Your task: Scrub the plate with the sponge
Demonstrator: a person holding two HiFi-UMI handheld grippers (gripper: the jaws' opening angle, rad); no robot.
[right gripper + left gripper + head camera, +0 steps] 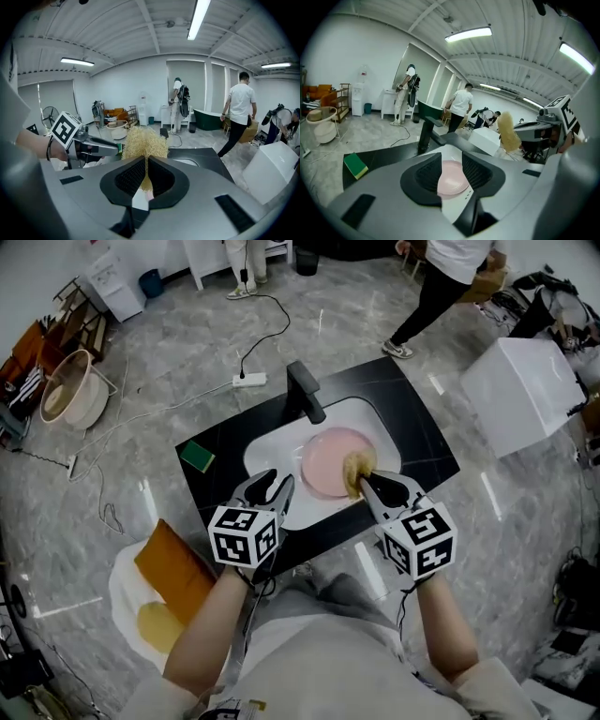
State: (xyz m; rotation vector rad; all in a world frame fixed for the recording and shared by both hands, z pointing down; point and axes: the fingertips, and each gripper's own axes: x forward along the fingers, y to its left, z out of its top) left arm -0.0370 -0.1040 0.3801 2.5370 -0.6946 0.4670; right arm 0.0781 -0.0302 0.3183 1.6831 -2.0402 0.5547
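Note:
A pink plate [328, 463] lies in the white sink [272, 448] set into a black counter. My right gripper [366, 482] hovers over the plate's right rim, shut on a yellow fibrous sponge [356, 471]; in the right gripper view the sponge [144, 142] sticks up out of the gripper [144, 174]. My left gripper [281, 486] stands open at the sink's front left, just short of the plate's edge. In the left gripper view the plate [451, 182] shows through the gap of that gripper [451, 169], with nothing pressed between the pads.
A black faucet [305, 390] rises behind the sink. On the counter's left lies a green and yellow sponge [198, 457]. An orange cushion [173, 568] lies on the floor at the left, a white box [525, 390] stands at the right, and people [441, 287] move about at the back.

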